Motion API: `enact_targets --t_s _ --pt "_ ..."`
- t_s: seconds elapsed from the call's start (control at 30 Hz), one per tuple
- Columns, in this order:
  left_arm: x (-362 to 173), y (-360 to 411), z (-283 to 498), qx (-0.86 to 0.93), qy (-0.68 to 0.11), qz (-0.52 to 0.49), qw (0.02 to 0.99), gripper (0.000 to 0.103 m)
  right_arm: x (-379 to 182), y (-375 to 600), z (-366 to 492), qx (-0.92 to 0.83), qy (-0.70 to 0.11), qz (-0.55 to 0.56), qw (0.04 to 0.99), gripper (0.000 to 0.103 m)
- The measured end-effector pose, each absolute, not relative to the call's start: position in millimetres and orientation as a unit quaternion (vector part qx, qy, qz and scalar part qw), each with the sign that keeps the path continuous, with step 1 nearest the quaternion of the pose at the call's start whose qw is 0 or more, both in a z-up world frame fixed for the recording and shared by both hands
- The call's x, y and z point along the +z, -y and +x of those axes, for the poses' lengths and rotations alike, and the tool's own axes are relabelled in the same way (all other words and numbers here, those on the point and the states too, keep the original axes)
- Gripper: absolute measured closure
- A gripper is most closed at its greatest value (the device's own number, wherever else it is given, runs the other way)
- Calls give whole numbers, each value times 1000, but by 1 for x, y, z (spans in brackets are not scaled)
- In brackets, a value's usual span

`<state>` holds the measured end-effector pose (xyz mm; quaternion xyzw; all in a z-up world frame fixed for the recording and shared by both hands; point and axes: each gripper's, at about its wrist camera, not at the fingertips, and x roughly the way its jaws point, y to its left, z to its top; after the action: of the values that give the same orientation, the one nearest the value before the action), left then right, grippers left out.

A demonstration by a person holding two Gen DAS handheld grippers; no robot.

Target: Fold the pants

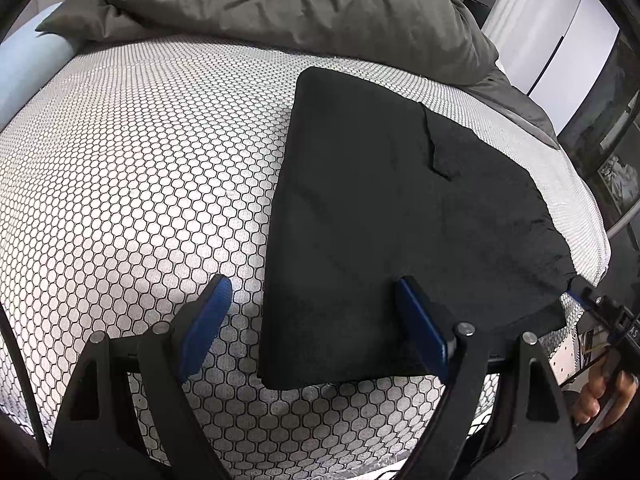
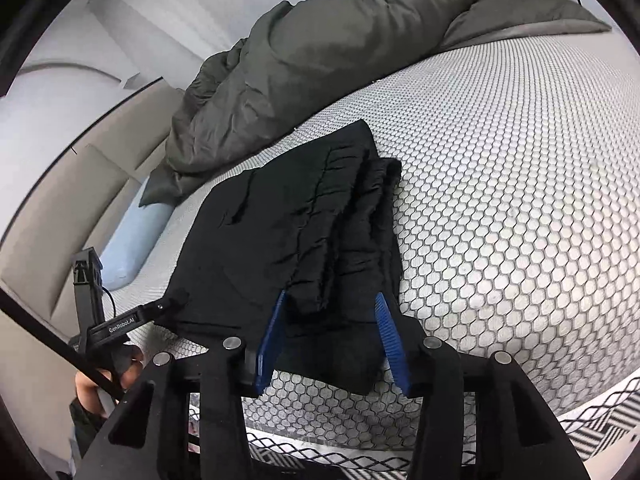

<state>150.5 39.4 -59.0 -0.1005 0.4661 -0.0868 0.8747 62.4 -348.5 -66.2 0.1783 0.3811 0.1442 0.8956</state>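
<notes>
Bedroom scene, mattress (image 1: 132, 168) with white cover printed in black honeycomb pattern, rumpled olive-grey duvet (image 1: 304, 4) bunched along the far side, pale blue pillow (image 2: 132, 236) at the headboard end. Black pants (image 1: 392, 216) lie folded flat on the mattress near its front edge, a neat dark rectangle with one crease line across the top layer; in right wrist view the layered hem/waist edges are stacked and wrinkled on the side nearest that gripper. Left gripper (image 1: 316, 312) hangs just above the near edge of the pants, jaws spread wide, left blue pad over bare mattress, right pad over the fabric, nothing clamped. Right gripper (image 2: 332, 332) sits at the pants' near corner, jaws parted, stacked fabric edge lying between the blue pads but pads not pressing it, so released. Other gripper's black body and a hand (image 2: 100, 376) on it visible at the lower left of the right wrist view.
</notes>
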Motion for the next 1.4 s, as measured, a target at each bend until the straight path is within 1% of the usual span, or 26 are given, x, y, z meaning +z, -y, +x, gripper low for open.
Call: enact_targets --t_s 0.07,0.13,0.27,0.3,0.33,0.37,0.43,0.47,0.5,0.57,0.67,0.77,0.87,0.97,1.0,1.03,1.1,1.17,1.2,1.3,1.33,1.37,1.4 --pt "-59 -39 151 -87 -465 -95 876 21 -63 352 61 131 -370 170 904 40" --pt "-58 -39 151 -86 -464 -90 877 20 -64 354 67 134 -368 172 904 34" --pt "-58 -34 152 -84 -464 -83 878 20 -73 334 84 163 -393 148 893 36" --pt "-58 -33 152 -84 -463 -82 878 20 -72 324 85 155 -390 111 901 40" --pt "-58 -32 153 -84 -464 -82 878 20 -71 318 85 153 -388 89 905 54" --pt "-58 -34 152 -84 -464 -82 878 20 -69 312 85 154 -390 66 906 62" --pt "-57 -33 152 -88 -463 -84 878 20 -63 306 85 160 -389 48 906 73" --pt "-56 -33 151 -88 -462 -83 878 21 -58 304 84 161 -385 41 908 77" --pt "-55 -34 150 -88 -460 -82 880 21 -49 302 82 166 -377 37 910 78" --pt "-52 -35 146 -89 -458 -80 881 21 -33 299 76 177 -369 37 912 85" --pt "-48 -40 142 -90 -454 -86 882 21 -13 295 64 192 -357 39 913 86" --pt "-46 -46 139 -87 -451 -92 883 21 -8 293 54 197 -362 47 910 86" --pt "-46 -53 135 -81 -451 -96 884 21 -23 304 48 194 -377 80 902 86" --pt "-48 -56 134 -81 -455 -96 882 21 -63 317 61 165 -412 102 890 85" --pt "-48 -56 133 -78 -456 -93 881 21 -74 319 65 163 -420 101 887 83" --pt "-49 -55 133 -77 -457 -91 881 20 -81 320 67 167 -425 103 884 79" --pt "-50 -56 134 -74 -458 -88 882 20 -77 319 65 170 -420 90 887 72" --pt "-50 -53 136 -73 -457 -86 882 21 -64 319 59 159 -405 61 898 43" --pt "-49 -54 136 -71 -456 -86 883 21 -57 320 56 155 -394 51 905 40" --pt "-38 -50 131 -63 -435 -77 895 21 -42 329 49 158 -367 47 915 40" --pt "-34 -46 130 -68 -426 -73 899 21 -42 333 51 158 -366 50 916 43" --pt "-29 -43 127 -74 -415 -71 904 21 -41 337 51 157 -361 55 918 52" --pt "-25 -38 124 -78 -404 -72 909 21 -41 339 52 158 -357 61 919 55"
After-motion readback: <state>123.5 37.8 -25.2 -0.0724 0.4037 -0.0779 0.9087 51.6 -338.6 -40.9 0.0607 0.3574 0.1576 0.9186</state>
